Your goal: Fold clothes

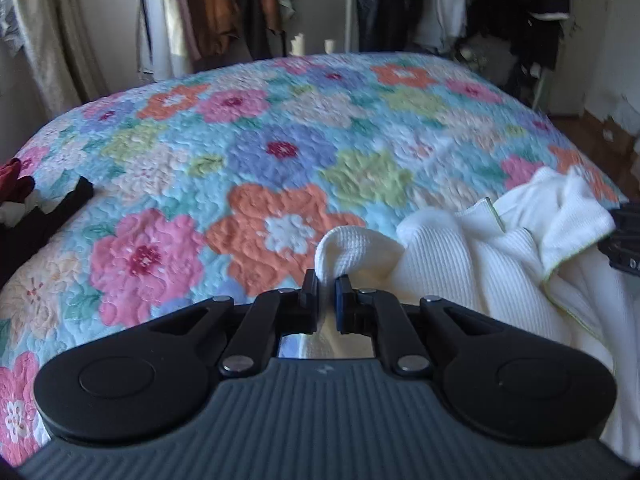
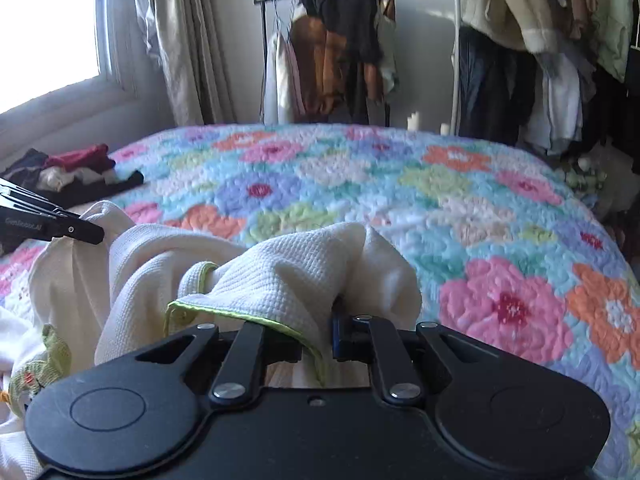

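Note:
A cream waffle-knit garment (image 1: 480, 256) with a thin green edge hangs bunched between my two grippers above the floral quilt (image 1: 280, 152). My left gripper (image 1: 327, 284) is shut on one fold of it. In the right wrist view the same cream garment (image 2: 280, 272) drapes over my right gripper (image 2: 320, 332), which is shut on it; the cloth hides the left finger. The left gripper (image 2: 86, 232) shows at that view's left edge, pinching the cloth. The right gripper's body (image 1: 628, 240) shows at the left wrist view's right edge.
A pile of dark and red clothes (image 2: 76, 172) lies at the bed's far left, also in the left wrist view (image 1: 24, 204). Clothes racks (image 2: 340, 52) stand behind the bed. A curtained window (image 2: 48, 28) is at left. The quilt (image 2: 440, 200) spreads ahead.

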{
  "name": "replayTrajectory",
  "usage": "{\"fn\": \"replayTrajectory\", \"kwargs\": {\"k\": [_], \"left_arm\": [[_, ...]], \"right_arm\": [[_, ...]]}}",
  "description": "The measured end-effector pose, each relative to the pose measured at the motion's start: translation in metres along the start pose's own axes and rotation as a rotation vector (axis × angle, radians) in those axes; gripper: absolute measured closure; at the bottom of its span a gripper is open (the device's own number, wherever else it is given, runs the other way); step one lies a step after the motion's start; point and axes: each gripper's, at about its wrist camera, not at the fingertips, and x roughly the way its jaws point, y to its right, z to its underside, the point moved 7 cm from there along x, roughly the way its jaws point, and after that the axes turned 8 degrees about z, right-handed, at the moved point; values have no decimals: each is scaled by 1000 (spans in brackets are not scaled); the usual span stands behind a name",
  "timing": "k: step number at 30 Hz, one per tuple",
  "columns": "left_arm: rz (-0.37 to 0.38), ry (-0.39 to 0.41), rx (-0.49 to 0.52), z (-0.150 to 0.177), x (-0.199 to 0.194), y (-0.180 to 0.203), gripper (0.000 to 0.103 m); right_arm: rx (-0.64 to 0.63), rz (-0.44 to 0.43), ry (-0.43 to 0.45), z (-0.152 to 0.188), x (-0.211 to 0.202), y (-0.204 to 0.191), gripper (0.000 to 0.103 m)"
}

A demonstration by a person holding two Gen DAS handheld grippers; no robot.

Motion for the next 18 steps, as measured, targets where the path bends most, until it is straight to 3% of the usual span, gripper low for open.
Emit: {"fn": "replayTrajectory", "kwargs": {"k": [6,8,10,11,12,13,14,15,18], "left_arm": [[-88,217,-117,-36,-35,-36,96],[-145,318,-106,-49,-50,-42,96],[-216,411,-103,-54,-58,-47,94],[-232,382,-136,-50,-50,-54,93],[-247,352,-168,-45,-42,-61,81],[-255,308,-202,-39,-32,-68,52],[-227,204,-245,-25,-12,-78,45],[-207,140,-283,-10,3,-86,45],[-170,-2,-341,31,35,-103,45]], "right_arm": [[-29,68,184,-20,-24,8,89],[-55,80,254,-28,-28,8,89],[-77,55,271,-36,-22,6,86],[-79,43,229,-37,-10,5,78],[-69,48,178,-35,-2,5,67],[-44,77,106,-29,11,7,60],[-20,105,33,-23,24,9,46],[-1,126,-54,-15,38,11,44],[76,82,-191,5,57,14,44]]}}
